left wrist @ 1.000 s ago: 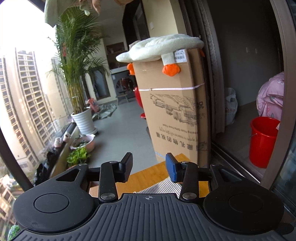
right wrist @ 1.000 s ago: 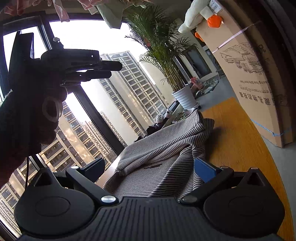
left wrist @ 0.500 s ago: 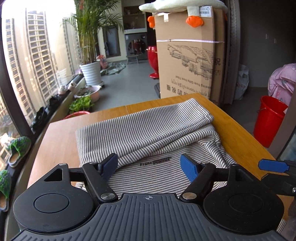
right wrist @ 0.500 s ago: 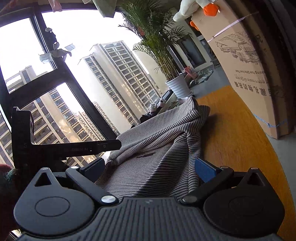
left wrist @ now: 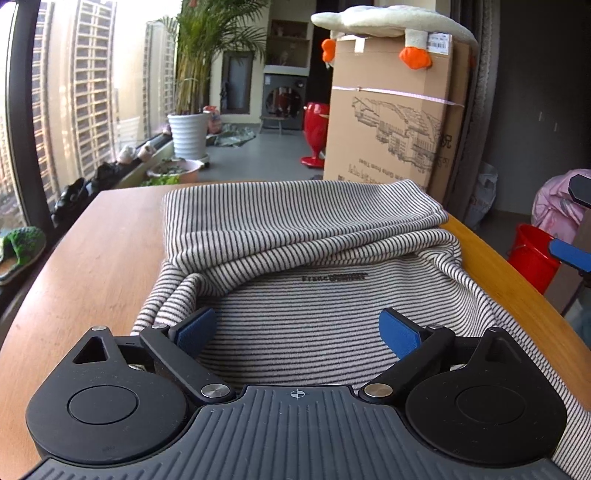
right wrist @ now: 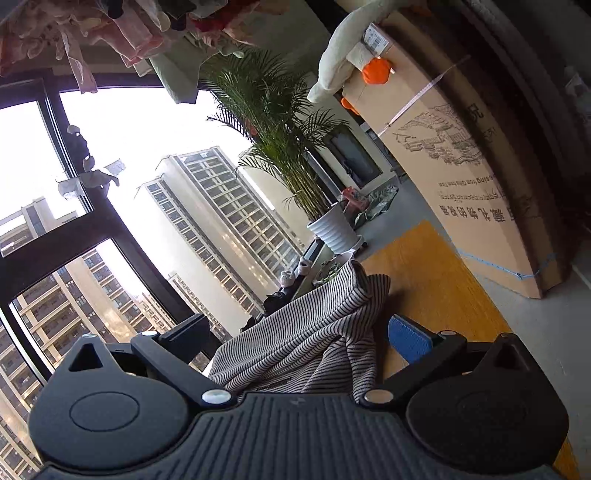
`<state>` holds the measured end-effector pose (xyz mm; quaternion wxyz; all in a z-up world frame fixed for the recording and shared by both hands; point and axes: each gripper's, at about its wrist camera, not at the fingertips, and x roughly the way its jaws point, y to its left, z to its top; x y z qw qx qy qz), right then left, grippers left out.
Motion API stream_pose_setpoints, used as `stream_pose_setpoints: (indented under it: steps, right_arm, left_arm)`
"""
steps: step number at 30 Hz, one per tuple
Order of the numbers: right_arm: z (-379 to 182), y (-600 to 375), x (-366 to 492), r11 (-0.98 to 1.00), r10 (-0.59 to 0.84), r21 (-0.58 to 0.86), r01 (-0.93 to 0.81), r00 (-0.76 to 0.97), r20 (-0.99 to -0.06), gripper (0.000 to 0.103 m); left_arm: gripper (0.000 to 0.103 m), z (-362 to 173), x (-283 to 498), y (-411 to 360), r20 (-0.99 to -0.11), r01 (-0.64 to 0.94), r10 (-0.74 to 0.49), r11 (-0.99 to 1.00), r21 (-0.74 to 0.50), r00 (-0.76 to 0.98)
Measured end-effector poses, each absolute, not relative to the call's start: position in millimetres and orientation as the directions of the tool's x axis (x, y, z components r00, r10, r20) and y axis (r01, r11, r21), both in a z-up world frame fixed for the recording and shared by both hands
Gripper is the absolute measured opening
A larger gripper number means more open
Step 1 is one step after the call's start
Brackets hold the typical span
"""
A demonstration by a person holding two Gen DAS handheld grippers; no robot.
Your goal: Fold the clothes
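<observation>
A grey-and-black striped garment (left wrist: 303, 236) lies partly folded on the wooden table (left wrist: 107, 240), its far part doubled over the near part. My left gripper (left wrist: 297, 332) is open and empty, low over the garment's near part. My right gripper (right wrist: 299, 339) is open and empty, tilted, at the garment's right side (right wrist: 314, 332); one of its blue fingertips (left wrist: 569, 253) shows at the right edge of the left wrist view.
A tall cardboard box (left wrist: 395, 122) with a plush duck (left wrist: 388, 22) on top stands beyond the table. A red bucket (left wrist: 532, 254) sits right of the table. A potted palm (left wrist: 190, 133) and a window (right wrist: 110, 177) are on the left.
My left gripper has come down from pointing at the room to low over the garment, and its jaws have opened wider. My right gripper stays open and has moved closer to the garment's edge.
</observation>
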<state>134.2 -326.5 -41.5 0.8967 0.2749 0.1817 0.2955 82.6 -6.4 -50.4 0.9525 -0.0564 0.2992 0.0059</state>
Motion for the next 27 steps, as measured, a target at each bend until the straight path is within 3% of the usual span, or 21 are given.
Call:
stream_pose_setpoints:
  steps: [3,5,7,12,13,14,16,21,27]
  right_arm:
    - [-19.0,-312.8,164.6,0.755,0.598,0.494,-0.431,0.762,-0.249,0.101]
    - [-9.6,-300.5,190.0,0.784,0.585,0.450,-0.428,0.752,-0.303,0.076]
    - [-7.3,-286.4,216.4,0.804,0.569,0.435,-0.406,0.738,-0.363,0.065]
    - [-28.8,-240.9,276.4,0.864,0.491,0.394,-0.314,0.697,-0.523,0.064]
    - [-31.8,-235.1,279.2,0.868,0.487,0.387,-0.311,0.684,-0.543,0.053]
    - [-34.8,-229.4,282.1,0.872,0.483,0.381,-0.308,0.671,-0.563,0.026]
    - [-37.9,-219.6,285.6,0.874,0.482,0.374,-0.310,0.648,-0.590,0.021]
    - [1.4,-228.7,253.8,0.835,0.543,0.386,-0.392,0.701,-0.463,0.020]
    - [-49.1,-239.7,242.5,0.878,0.470,0.379,-0.292,0.677,-0.566,0.022]
  left_arm:
    - [0.099,-51.5,81.8,-2.1,-0.565,-0.040,-0.047,0.989,-0.141,0.824]
    - [0.100,-52.0,81.6,-1.0,-0.557,-0.032,-0.065,0.986,-0.164,0.828]
    - [0.101,-52.2,80.3,2.7,-0.547,-0.026,-0.086,0.981,-0.193,0.832]
    - [0.102,-54.8,79.0,13.1,-0.525,-0.020,-0.133,0.961,-0.276,0.841]
    - [0.103,-55.5,78.8,14.8,-0.520,-0.019,-0.140,0.957,-0.289,0.843]
    - [0.103,-56.0,78.9,16.0,-0.516,-0.019,-0.145,0.954,-0.299,0.844]
    - [0.103,-56.7,79.2,17.6,-0.512,-0.017,-0.154,0.949,-0.315,0.845]
    - [0.103,-57.1,80.6,18.5,-0.507,-0.017,-0.165,0.942,-0.334,0.846]
    - [0.103,-43.8,80.6,20.0,-0.464,-0.008,-0.138,0.954,-0.299,0.875]
